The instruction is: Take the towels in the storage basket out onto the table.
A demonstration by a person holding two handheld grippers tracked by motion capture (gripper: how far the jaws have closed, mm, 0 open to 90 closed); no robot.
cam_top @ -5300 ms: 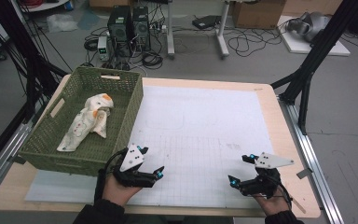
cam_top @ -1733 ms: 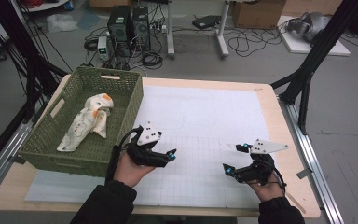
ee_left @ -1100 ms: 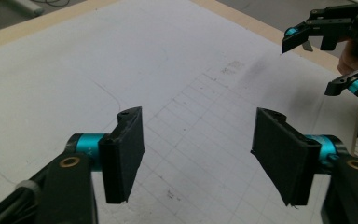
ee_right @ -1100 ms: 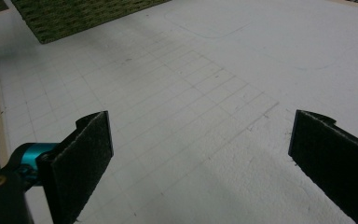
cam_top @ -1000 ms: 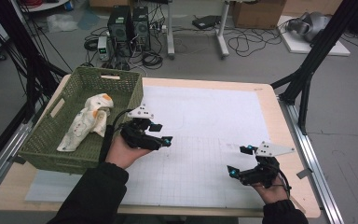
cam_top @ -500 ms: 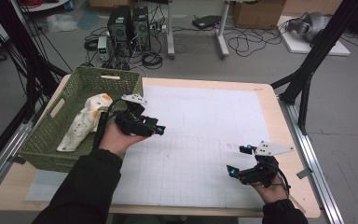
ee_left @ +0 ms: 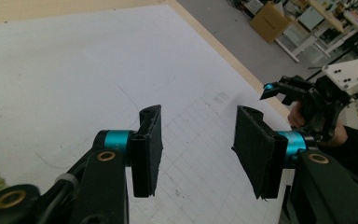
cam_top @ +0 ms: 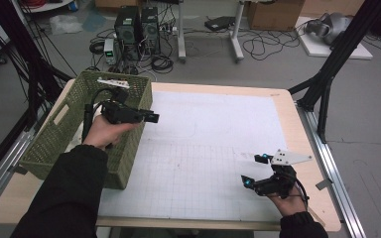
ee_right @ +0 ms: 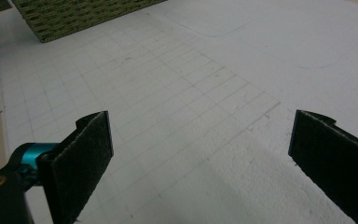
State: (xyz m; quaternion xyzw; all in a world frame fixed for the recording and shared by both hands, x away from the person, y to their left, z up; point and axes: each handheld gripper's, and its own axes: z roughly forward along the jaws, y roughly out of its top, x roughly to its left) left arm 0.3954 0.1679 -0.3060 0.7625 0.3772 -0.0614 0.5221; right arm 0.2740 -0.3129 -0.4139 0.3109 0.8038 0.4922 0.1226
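From the high view, the left gripper [cam_top: 129,113] hangs over the right rim of the green basket [cam_top: 54,144] at the desk's [cam_top: 297,129] left side, while the right gripper [cam_top: 258,171] rests near the front right corner, white mat [cam_top: 213,129] bare between them. In the left gripper view its jaws, which have just been closing, stand half apart with nothing between them. In the right gripper view the jaws gape wide and empty above the mat, basket wall [ee_right: 84,14] far off
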